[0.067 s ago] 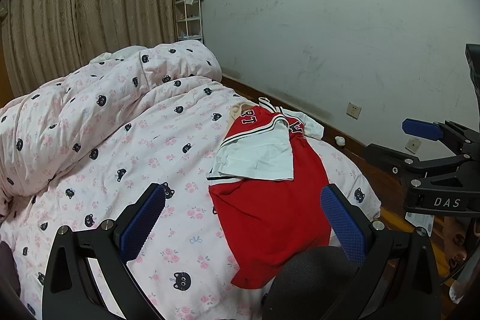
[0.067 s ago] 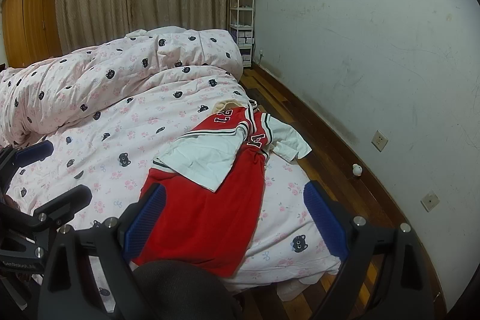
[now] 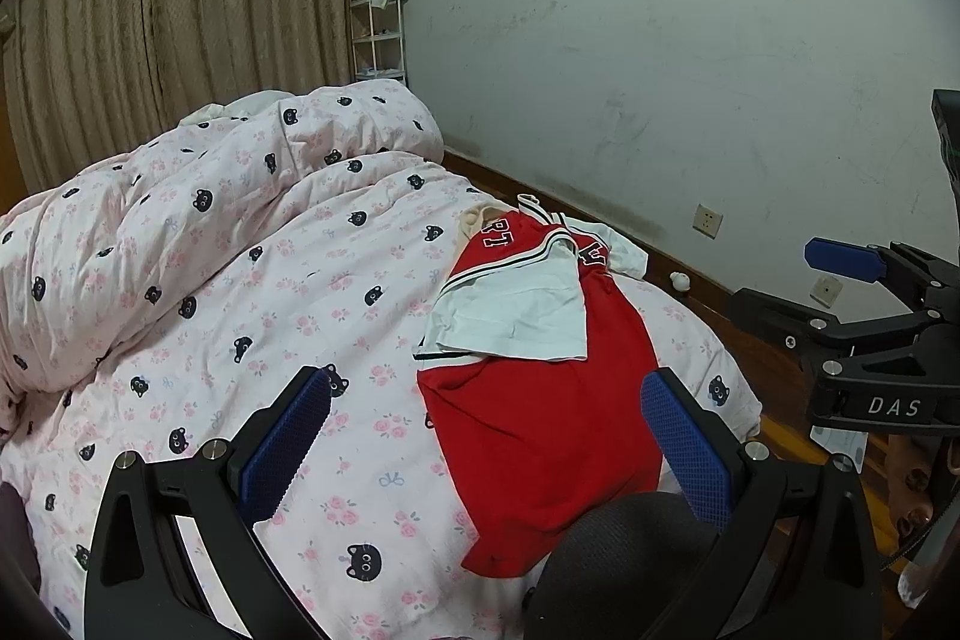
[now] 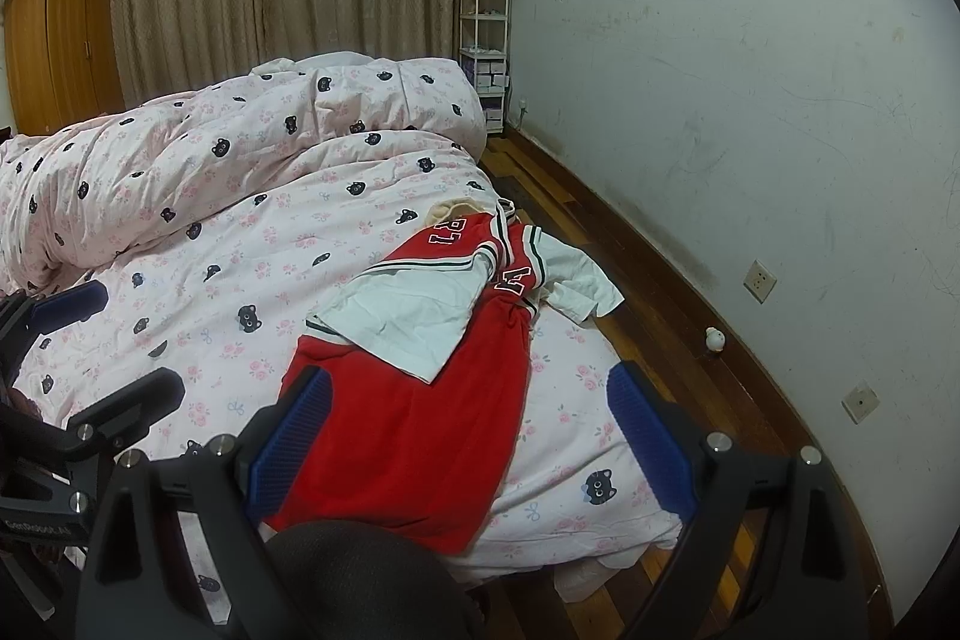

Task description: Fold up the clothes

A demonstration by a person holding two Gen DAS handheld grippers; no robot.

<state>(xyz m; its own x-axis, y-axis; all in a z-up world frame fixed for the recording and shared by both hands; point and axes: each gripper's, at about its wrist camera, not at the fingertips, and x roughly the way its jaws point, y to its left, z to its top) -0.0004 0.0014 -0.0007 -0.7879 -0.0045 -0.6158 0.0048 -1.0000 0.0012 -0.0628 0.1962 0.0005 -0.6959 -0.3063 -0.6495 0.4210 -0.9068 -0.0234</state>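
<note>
The red and white shirt lies on the bed near its wall-side edge, one white sleeve flipped over its middle. It looks soft, light and floppy, so pinch hems or corners. The left gripper and right gripper hang wide open, holding nothing.

Left gripper: black frame, two blue cross-hatched pads, silver screws at the finger joints. Right gripper: same black build, blue pads, silver screws; seen from the left wrist view, white "DAS" lettering on its side
</note>
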